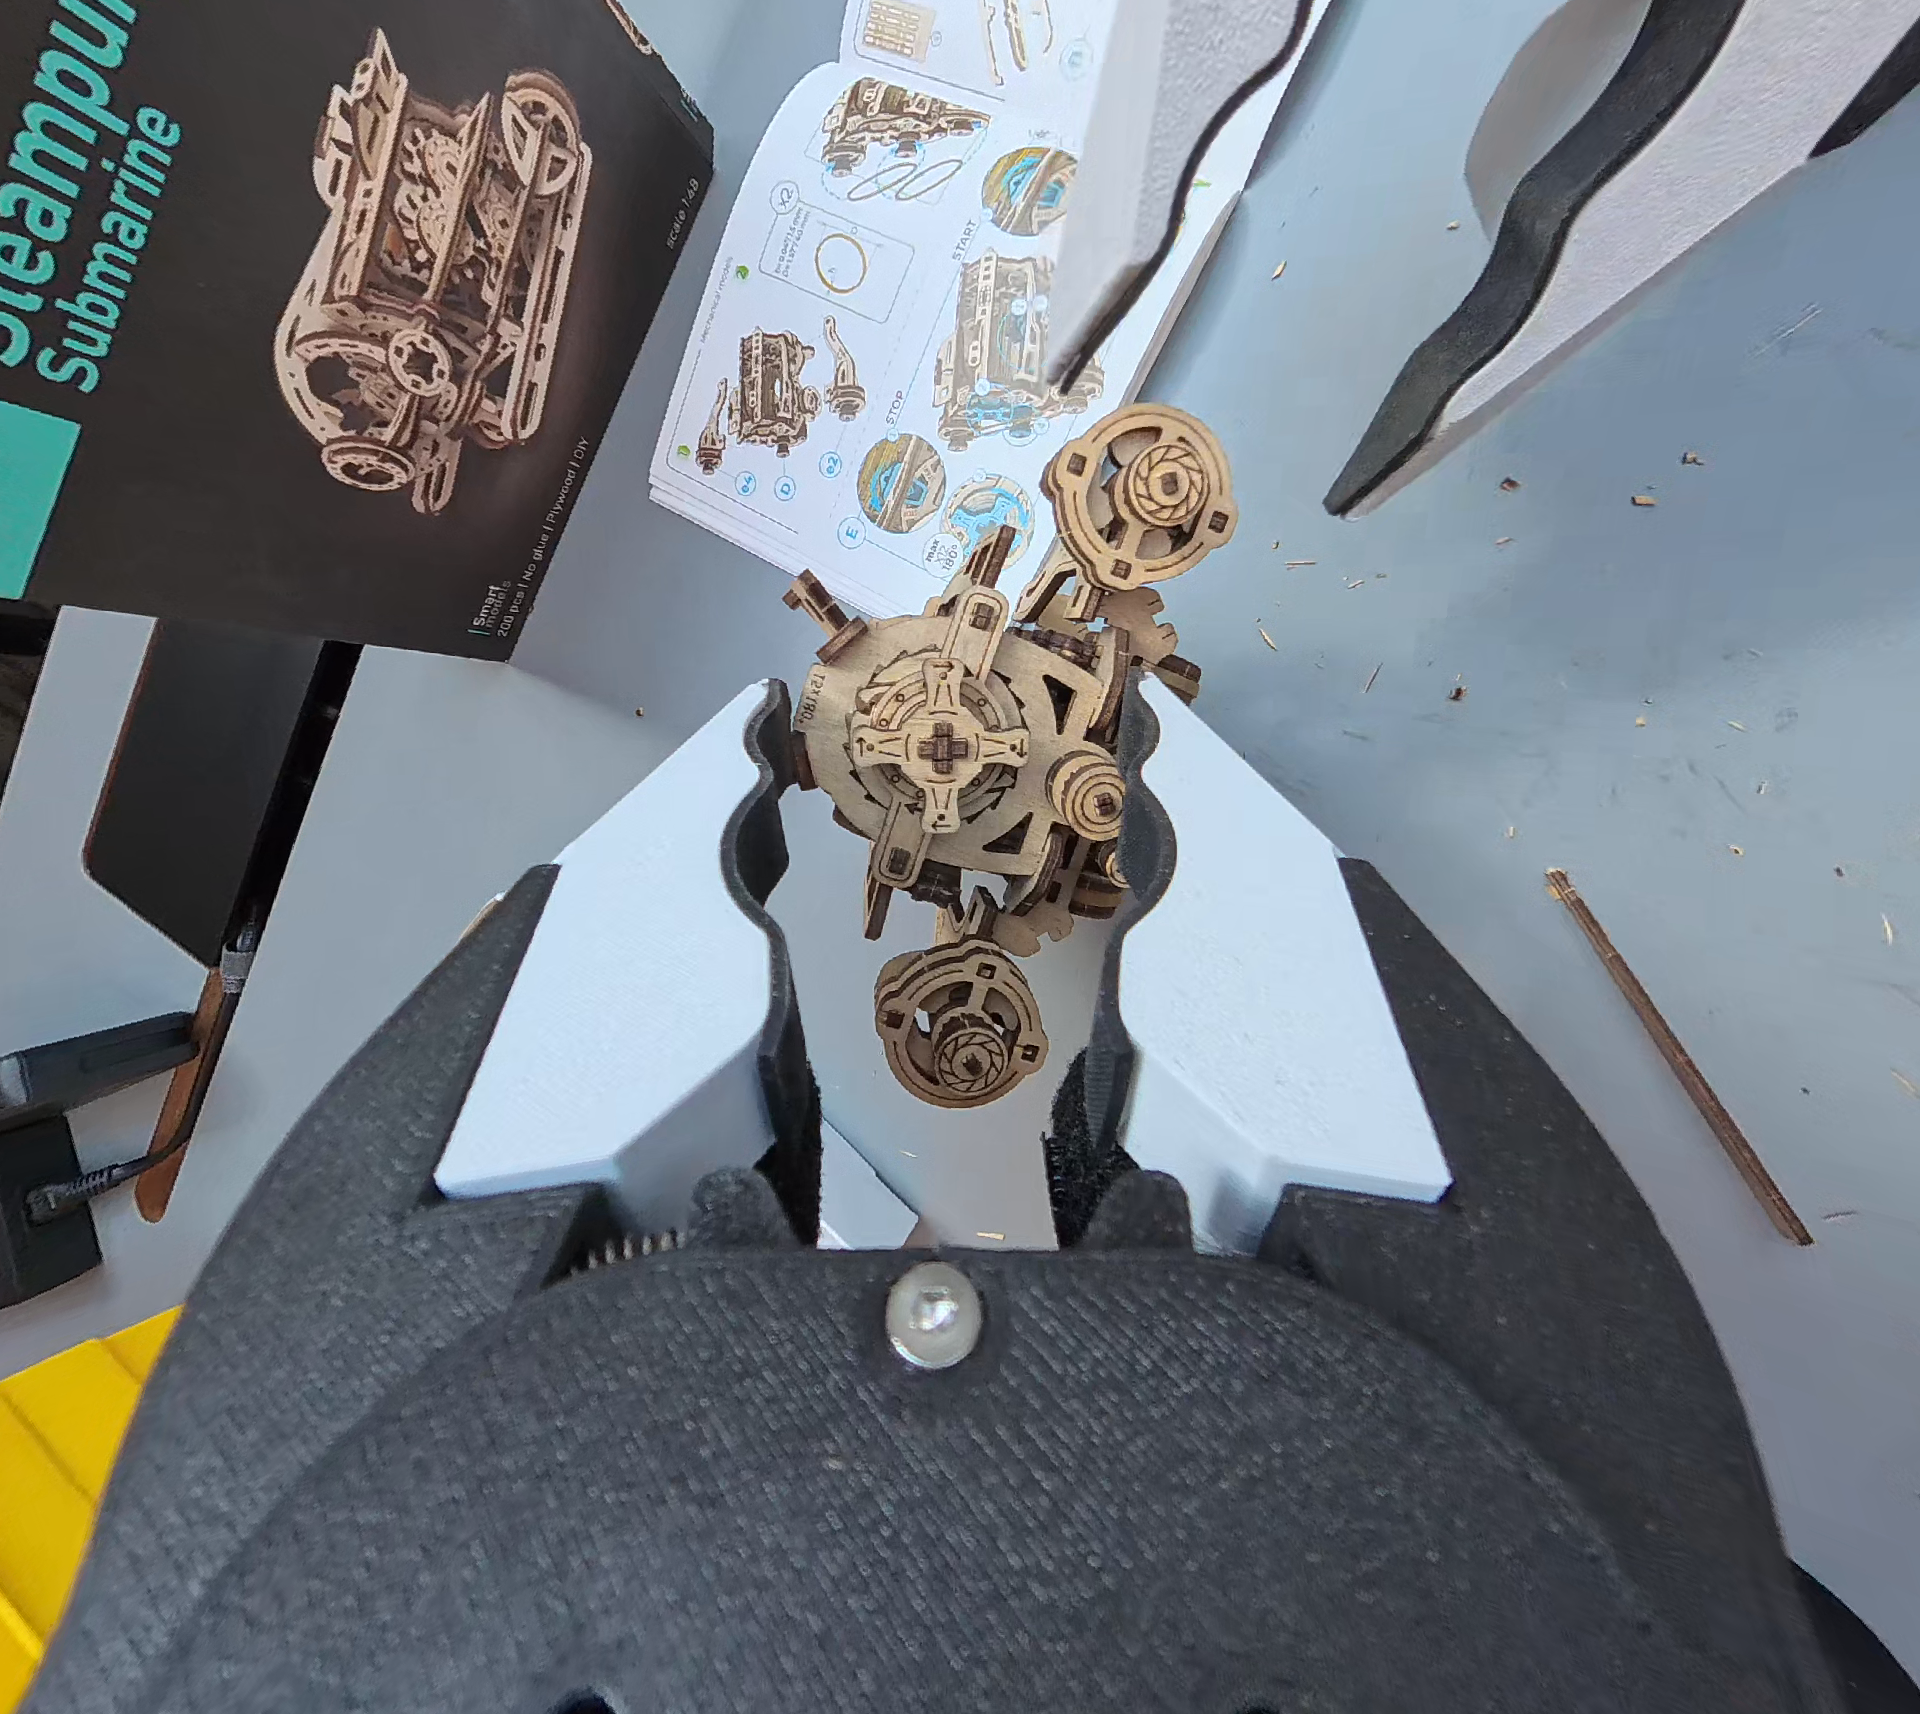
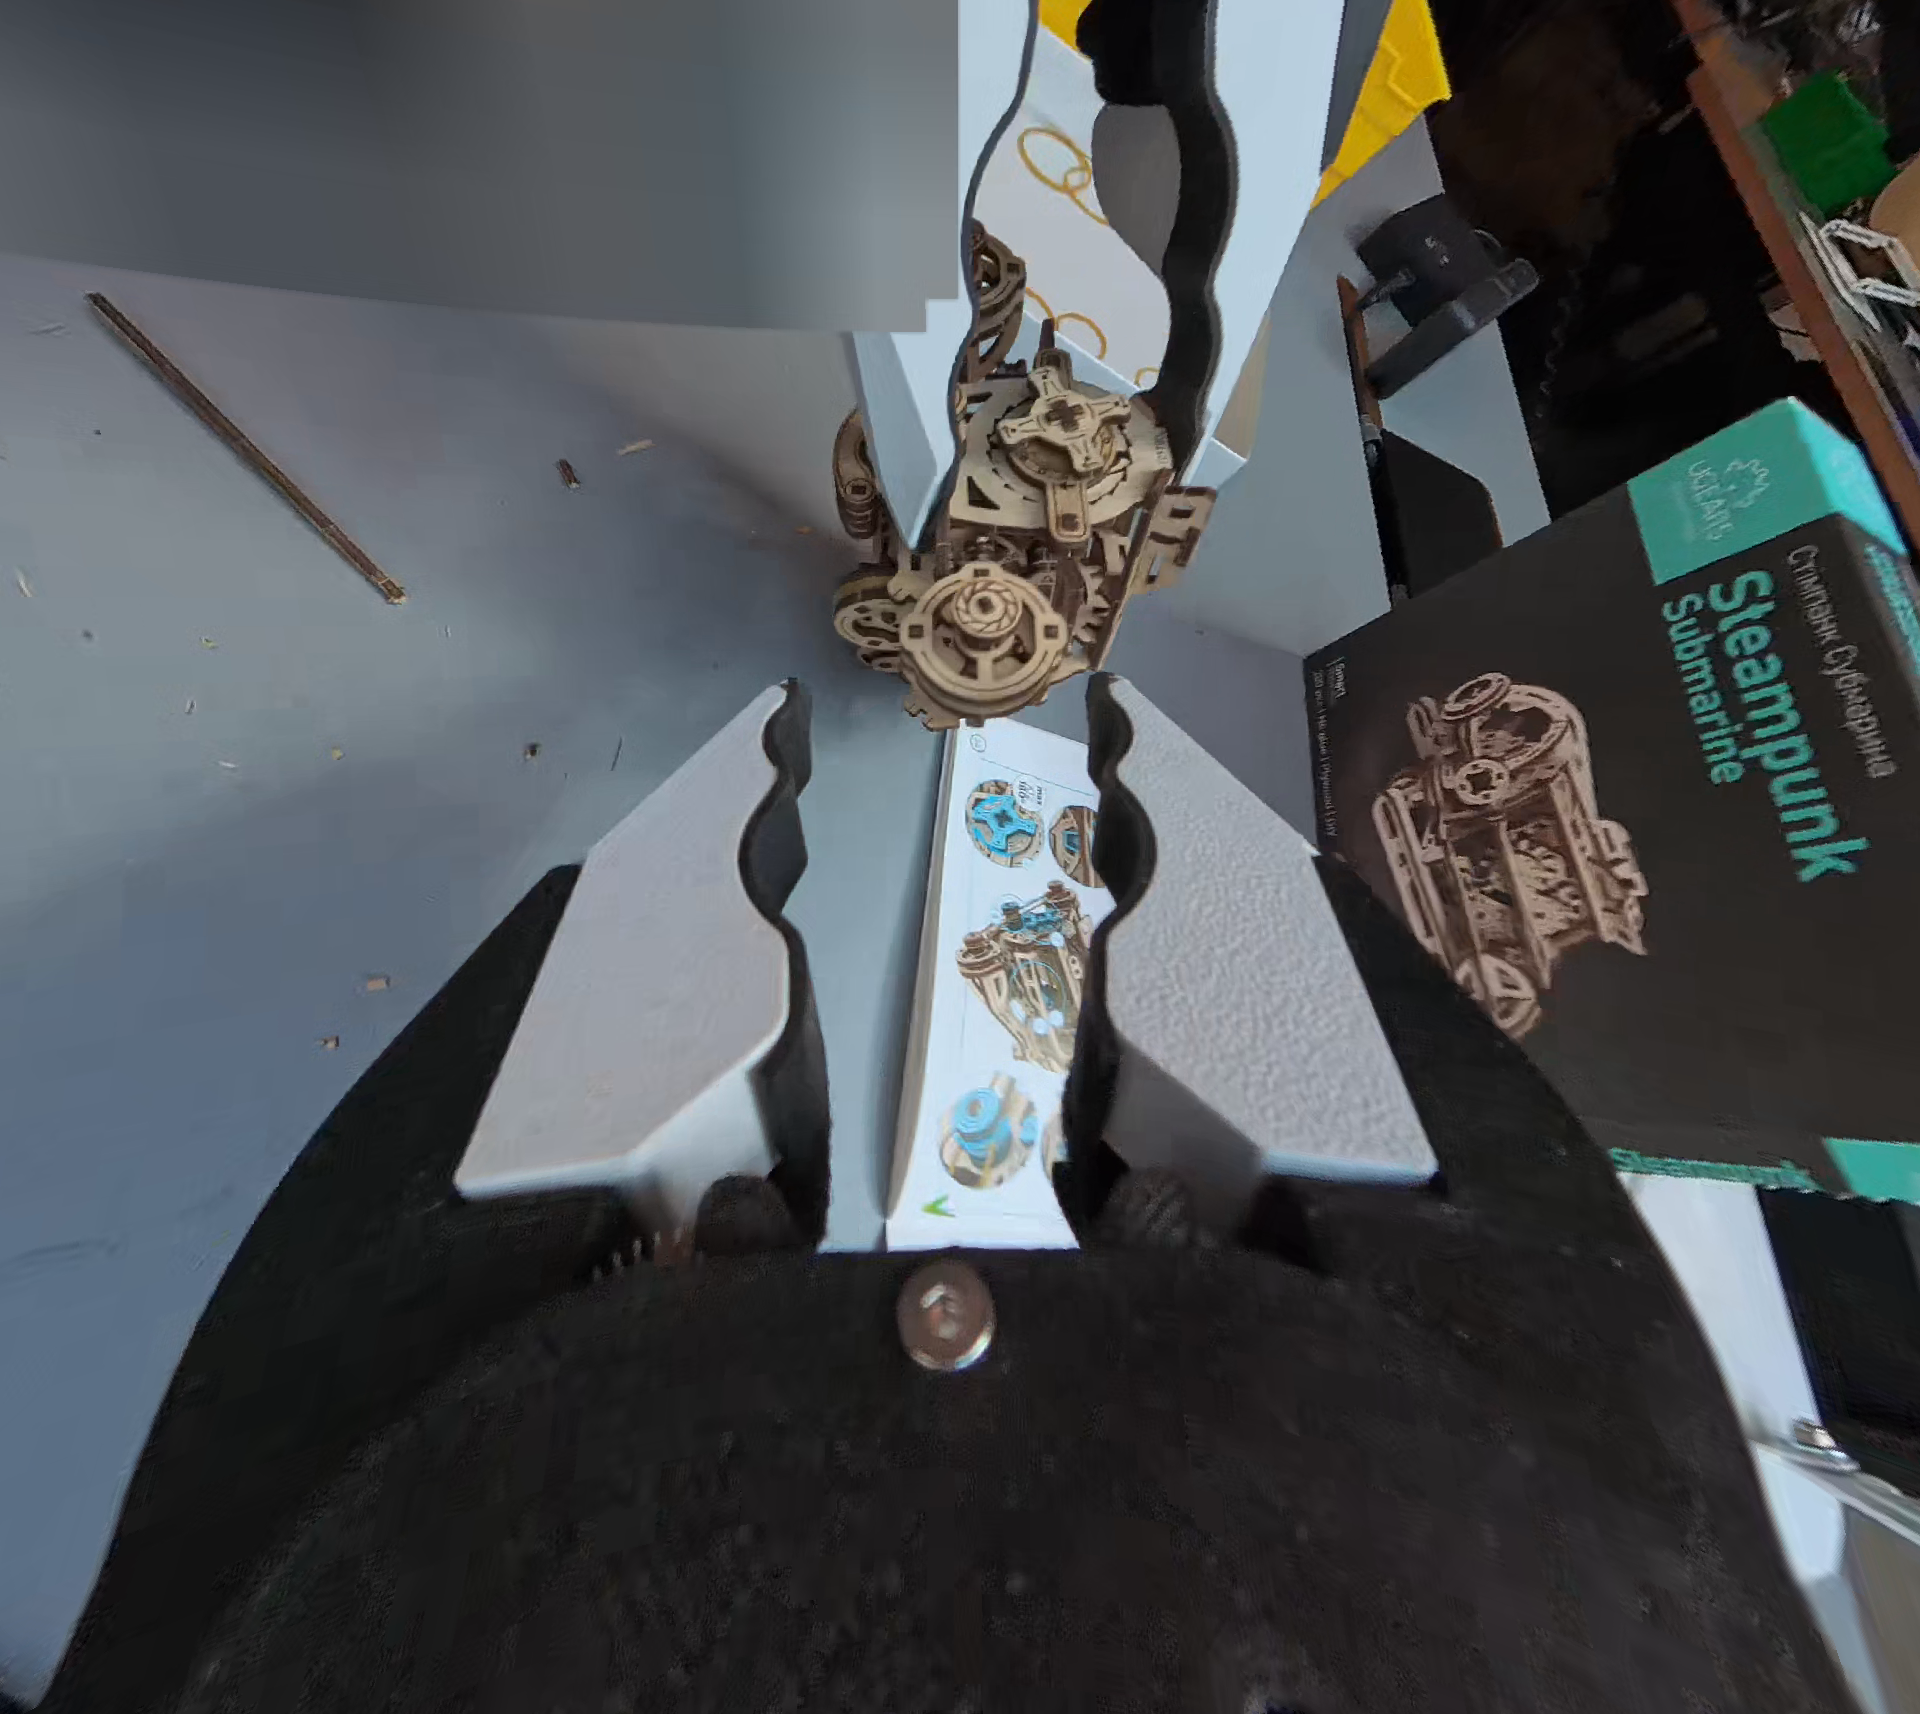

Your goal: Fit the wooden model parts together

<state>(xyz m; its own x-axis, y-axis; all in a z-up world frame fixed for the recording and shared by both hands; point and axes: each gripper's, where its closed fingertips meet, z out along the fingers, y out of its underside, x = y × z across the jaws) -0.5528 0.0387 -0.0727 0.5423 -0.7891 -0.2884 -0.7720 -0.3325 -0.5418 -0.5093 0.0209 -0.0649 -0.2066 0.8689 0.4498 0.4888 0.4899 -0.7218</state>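
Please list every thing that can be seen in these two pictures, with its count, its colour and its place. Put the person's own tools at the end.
Wooden model: one, light brown, held above the table between the left claw's pads.
Box: one, black and teal, on the table beside the booklet.
Booklet: one, white, open on the table behind the model.
Wooden stick: one, brown, lying on the table apart from the model.
Wood chips: many, brown, scattered on the table.
Rubber bands: several, yellow, on the table.
Table: one, pale grey.
Left claw: one, grey and black, gripping the model.
Right claw: one, grey and black, open, just short of the model.
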